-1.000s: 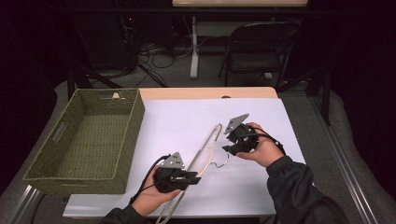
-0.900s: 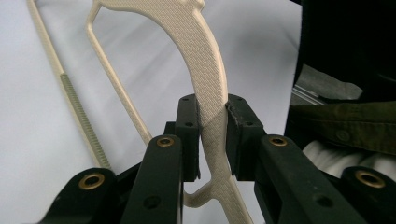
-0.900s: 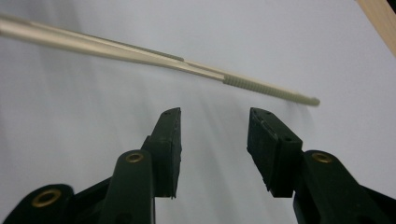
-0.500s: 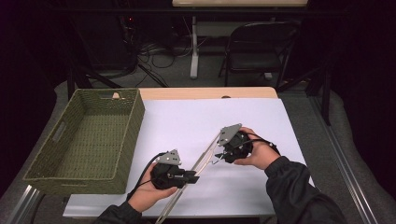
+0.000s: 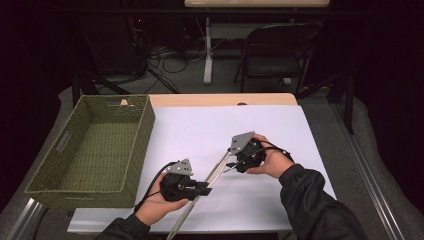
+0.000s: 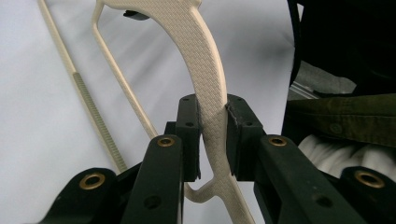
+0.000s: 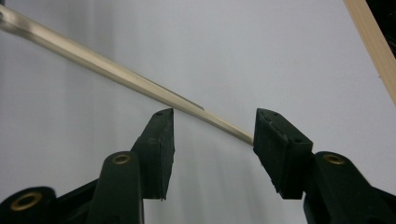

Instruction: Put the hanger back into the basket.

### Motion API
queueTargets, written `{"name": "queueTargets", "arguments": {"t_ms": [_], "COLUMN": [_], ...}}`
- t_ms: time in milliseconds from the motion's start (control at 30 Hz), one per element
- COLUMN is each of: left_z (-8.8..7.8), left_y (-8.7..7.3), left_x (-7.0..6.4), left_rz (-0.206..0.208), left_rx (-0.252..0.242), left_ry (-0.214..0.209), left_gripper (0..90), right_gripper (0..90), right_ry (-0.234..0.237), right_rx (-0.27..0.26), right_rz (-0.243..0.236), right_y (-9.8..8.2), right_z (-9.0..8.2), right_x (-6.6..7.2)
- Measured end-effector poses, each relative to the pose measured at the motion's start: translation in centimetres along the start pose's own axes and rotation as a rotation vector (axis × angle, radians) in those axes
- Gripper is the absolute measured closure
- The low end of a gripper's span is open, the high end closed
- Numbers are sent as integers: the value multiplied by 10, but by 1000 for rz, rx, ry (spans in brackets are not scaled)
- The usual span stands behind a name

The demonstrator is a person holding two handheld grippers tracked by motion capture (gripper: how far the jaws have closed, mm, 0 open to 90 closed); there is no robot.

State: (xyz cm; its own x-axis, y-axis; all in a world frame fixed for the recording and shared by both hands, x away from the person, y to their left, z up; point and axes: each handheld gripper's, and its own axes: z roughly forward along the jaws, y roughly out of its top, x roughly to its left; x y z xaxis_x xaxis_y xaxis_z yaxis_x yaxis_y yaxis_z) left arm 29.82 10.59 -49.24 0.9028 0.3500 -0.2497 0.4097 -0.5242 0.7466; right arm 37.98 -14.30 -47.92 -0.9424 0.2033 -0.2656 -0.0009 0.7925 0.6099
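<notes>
A long beige tool lies slantwise on the white sheet, its thin bar (image 5: 214,173) running from the table's near edge up to my right hand. My left gripper (image 5: 202,189) is shut on the tool's curved, woven-textured handle (image 6: 196,42), and both pads (image 6: 189,130) press its sides. A ribbed strip (image 6: 88,102) and a thin frame of the same tool lie beyond. My right gripper (image 7: 212,126) stands open at the bar's far end (image 7: 116,70). Its jaws have just been opening, and the bar's tip lies between them near the right pad (image 7: 275,149), not squeezed.
A green woven basket (image 5: 146,125) stands at the left of the table, with nothing visible inside. The white sheet (image 5: 200,125) covers the wooden tabletop (image 5: 220,99). A folding chair (image 5: 275,55) and cables stand on the floor beyond the far edge.
My right hand has slid a little toward the near side along the bar, and its jaws have spread apart. The left hand has kept still with the handle in its grip.
</notes>
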Motion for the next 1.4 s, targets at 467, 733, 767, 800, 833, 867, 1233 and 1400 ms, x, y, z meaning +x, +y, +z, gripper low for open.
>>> {"name": "queueTargets", "arguments": {"t_ms": [467, 733, 767, 800, 833, 867, 1233, 1400], "left_z": [-22, -28, -28, -28, -29, -29, -37, -29], "left_y": [13, 13, 12, 12, 12, 12, 19, 18], "left_x": [5, 9, 10, 11, 13, 13, 12, 13], "left_rz": [27, 33, 39, 39, 46, 46, 74, 121], "left_rx": [36, 60, 66, 67, 66, 66, -60, -32], "left_ry": [168, 296, 313, 322, 340, 340, 263, 207], "left_gripper": [816, 851, 854, 858, 863, 866, 870, 870], "right_gripper": [553, 552, 553, 553, 552, 552, 536, 551], "right_ry": [-36, -55, -57, -58, -56, -56, -89, -96], "right_rx": [22, 8, 5, 4, 1, 1, -58, -72], "right_rz": [112, 131, 132, 126, 123, 123, 101, 80], "right_y": [-8, -10, -10, -9, -8, -8, 2, 9], "right_z": [-17, -24, -25, -25, -25, -25, -35, -34], "right_x": [-7, -7, -6, -6, -5, -5, 4, 10]}}
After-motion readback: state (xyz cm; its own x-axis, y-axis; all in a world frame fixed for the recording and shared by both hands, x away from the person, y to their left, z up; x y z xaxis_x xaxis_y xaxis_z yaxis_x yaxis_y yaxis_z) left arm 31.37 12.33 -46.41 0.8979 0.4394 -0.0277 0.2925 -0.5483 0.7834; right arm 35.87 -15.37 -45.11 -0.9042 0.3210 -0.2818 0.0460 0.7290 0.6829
